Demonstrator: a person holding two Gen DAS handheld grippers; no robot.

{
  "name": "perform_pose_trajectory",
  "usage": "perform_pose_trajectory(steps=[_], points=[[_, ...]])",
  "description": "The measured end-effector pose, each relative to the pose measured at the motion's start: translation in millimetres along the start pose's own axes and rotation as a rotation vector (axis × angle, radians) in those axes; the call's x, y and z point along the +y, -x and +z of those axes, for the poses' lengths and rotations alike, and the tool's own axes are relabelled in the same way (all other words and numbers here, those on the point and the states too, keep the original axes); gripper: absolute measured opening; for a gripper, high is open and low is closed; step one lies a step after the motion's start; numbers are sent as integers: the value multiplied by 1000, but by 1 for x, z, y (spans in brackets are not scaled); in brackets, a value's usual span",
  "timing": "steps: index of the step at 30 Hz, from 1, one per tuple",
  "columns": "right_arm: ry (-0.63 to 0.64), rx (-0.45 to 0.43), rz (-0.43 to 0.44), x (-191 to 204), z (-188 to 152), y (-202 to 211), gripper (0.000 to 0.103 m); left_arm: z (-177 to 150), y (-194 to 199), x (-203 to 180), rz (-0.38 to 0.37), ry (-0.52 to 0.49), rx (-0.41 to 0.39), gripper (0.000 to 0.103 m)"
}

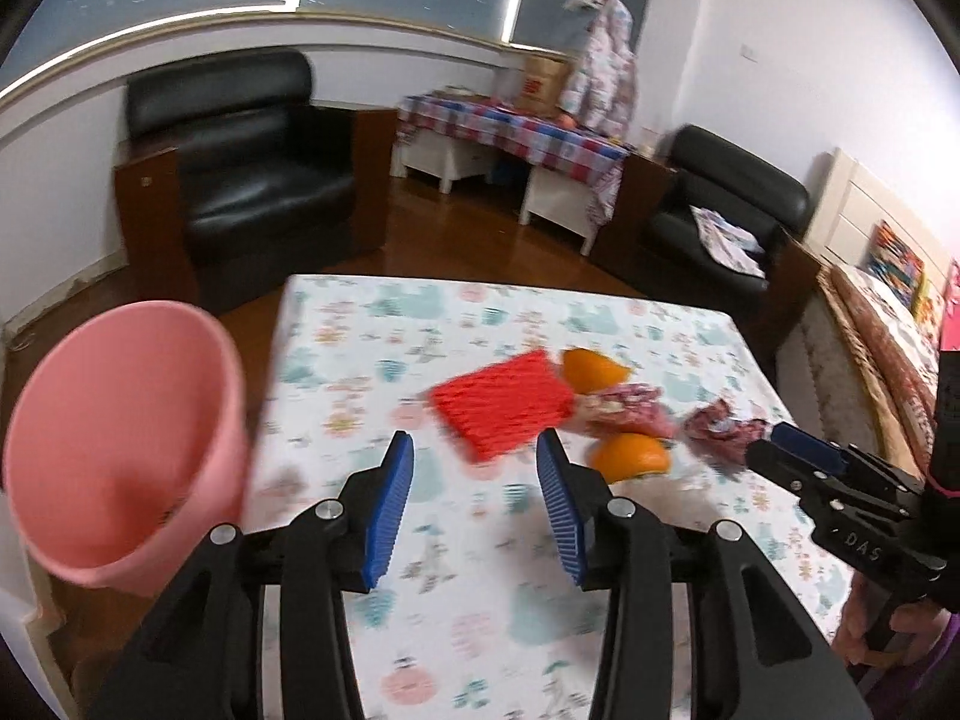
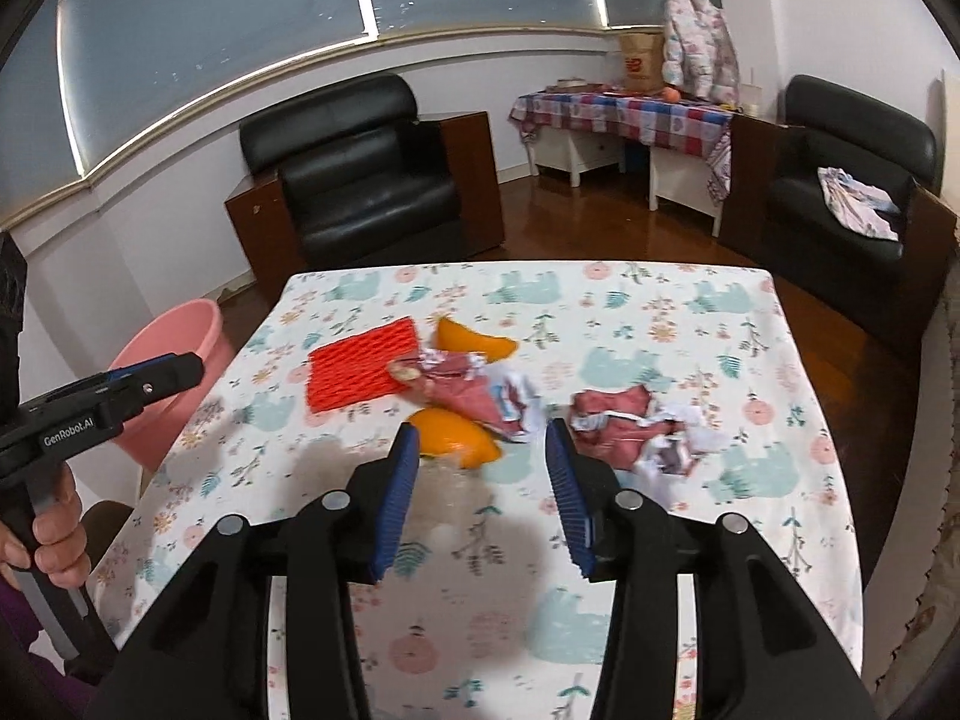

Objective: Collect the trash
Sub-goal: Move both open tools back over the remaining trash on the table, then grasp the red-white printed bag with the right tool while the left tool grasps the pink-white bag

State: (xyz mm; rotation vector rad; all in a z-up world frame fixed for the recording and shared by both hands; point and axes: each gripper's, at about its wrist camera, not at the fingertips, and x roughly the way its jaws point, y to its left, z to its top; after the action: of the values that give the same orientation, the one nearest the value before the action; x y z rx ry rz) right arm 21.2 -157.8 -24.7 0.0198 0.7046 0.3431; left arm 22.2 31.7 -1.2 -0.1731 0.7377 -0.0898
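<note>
Trash lies mid-table on the patterned cloth: a red foam net, two orange peels, and two crumpled pink wrappers. A clear crumpled plastic piece lies just before my right gripper. My left gripper is open and empty, above the table near the red net. My right gripper is open and empty, hovering over the near peel and the plastic. A pink bin stands off the table's left edge.
Two black armchairs stand on the wooden floor beyond the table. A cloth-covered side table with a box is at the back wall. The other gripper shows at each view's edge.
</note>
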Motion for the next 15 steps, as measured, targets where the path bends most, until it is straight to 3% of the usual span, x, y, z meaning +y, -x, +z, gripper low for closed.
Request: perform_pose_trajectory(steps=[4, 8, 15], points=[[-6, -4, -20, -9, 0, -2, 45, 9, -23, -20, -67, 27, 64, 43], [-14, -9, -29, -20, 0, -4, 45, 19, -47, -35, -122, 91, 126, 50], [-32, -8, -28, -33, 2, -12, 45, 31, -102, -31, -178, 314, 290, 51]])
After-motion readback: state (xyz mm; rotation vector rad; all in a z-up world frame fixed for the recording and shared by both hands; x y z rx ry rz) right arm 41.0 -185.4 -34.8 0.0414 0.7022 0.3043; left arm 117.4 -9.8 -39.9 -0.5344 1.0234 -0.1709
